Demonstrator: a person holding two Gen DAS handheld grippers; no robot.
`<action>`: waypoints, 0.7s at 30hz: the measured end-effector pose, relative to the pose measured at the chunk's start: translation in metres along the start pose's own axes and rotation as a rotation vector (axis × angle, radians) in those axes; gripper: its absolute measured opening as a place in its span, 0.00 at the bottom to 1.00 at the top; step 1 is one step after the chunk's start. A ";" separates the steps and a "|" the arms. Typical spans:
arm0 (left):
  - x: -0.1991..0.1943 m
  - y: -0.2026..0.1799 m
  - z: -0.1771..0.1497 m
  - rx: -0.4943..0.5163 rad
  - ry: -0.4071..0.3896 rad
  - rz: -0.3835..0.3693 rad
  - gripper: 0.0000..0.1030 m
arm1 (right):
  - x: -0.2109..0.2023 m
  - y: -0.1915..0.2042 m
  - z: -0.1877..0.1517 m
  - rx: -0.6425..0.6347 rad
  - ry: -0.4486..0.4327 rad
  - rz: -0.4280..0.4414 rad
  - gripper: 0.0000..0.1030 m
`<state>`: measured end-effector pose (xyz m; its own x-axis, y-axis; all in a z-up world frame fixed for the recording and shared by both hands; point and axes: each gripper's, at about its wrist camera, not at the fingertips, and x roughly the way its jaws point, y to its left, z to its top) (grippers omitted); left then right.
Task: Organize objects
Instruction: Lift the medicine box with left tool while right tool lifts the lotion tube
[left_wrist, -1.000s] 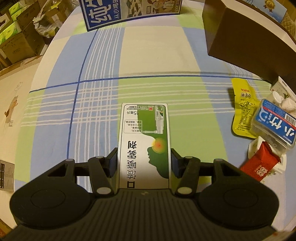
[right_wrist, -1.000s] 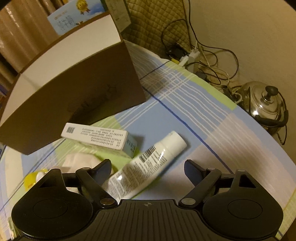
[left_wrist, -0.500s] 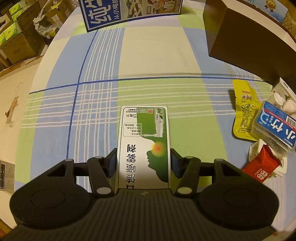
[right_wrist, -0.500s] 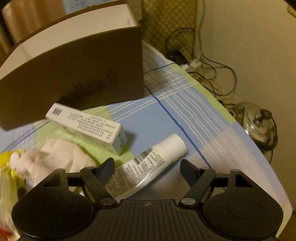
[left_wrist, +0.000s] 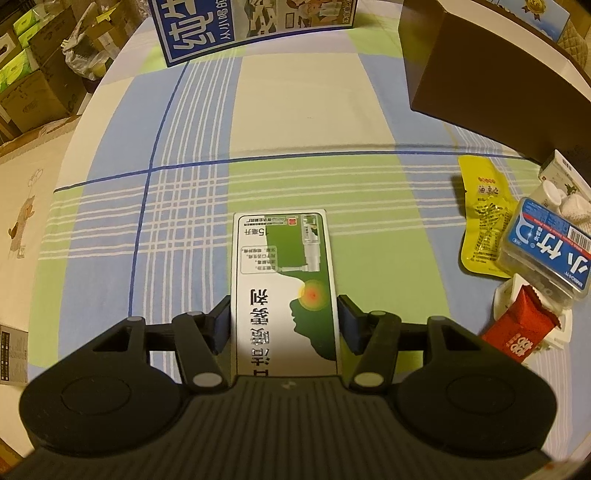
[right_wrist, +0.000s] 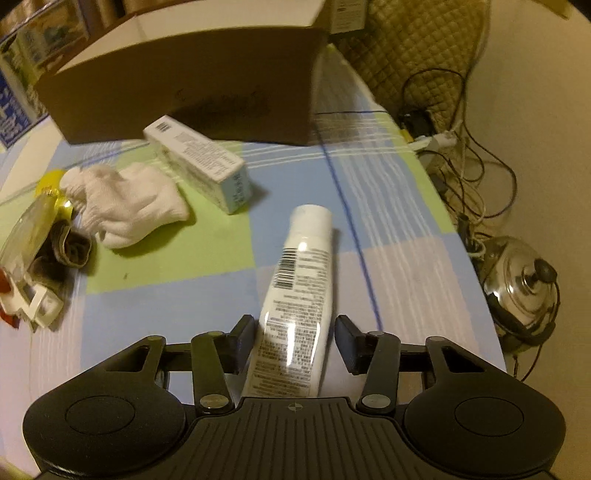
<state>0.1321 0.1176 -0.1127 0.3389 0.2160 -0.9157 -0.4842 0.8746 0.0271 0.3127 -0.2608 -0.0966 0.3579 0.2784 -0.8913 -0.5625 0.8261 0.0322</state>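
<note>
My left gripper (left_wrist: 283, 325) had its jaws clenched on a flat white-and-green cardboard medicine box (left_wrist: 284, 284), one pad against each long edge, and the box stuck out away from me over the blue, green and cream checked cloth (left_wrist: 295, 122) that covered the desk. To the right of it lay a yellow foil sachet (left_wrist: 482, 221), a clear plastic case with a blue label (left_wrist: 543, 247) resting partly on top of that sachet, and a red snack wrapper (left_wrist: 517, 332) nearer to me. A large brown cardboard box (left_wrist: 476, 70) stood at the far right, and a blue-and-white printed carton (left_wrist: 251, 26) stood at the far edge of the desk.

My right gripper (right_wrist: 295, 339) had its jaws spread on either side of a white plastic tube with a barcode (right_wrist: 299, 299), which lay flat on the cloth with its cap pointing away from me. The left pad was touching or nearly touching the tube, I could not tell which, and the right pad stood a little apart from it, so the tube was not gripped. Farther off and to the left lay a long white carton with small print (right_wrist: 201, 162), just in front of the same large brown box, and a crumpled white cloth glove (right_wrist: 129, 203) beside it. Off the right edge of the desk sat a shiny steel pot with a lid (right_wrist: 521, 288) among tangled cables (right_wrist: 476, 155).
</note>
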 end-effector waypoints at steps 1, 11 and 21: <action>0.000 -0.001 0.000 0.001 0.001 0.000 0.51 | -0.002 -0.001 0.002 0.024 -0.011 -0.007 0.44; 0.004 -0.008 0.005 0.003 0.004 0.026 0.57 | 0.007 0.011 0.021 0.034 -0.073 -0.071 0.41; 0.001 -0.026 0.004 0.035 -0.007 0.041 0.51 | 0.006 0.022 0.011 -0.059 -0.081 -0.014 0.35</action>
<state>0.1486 0.0971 -0.1129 0.3246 0.2548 -0.9109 -0.4694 0.8795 0.0787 0.3107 -0.2361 -0.0962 0.4238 0.3075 -0.8520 -0.5991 0.8006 -0.0091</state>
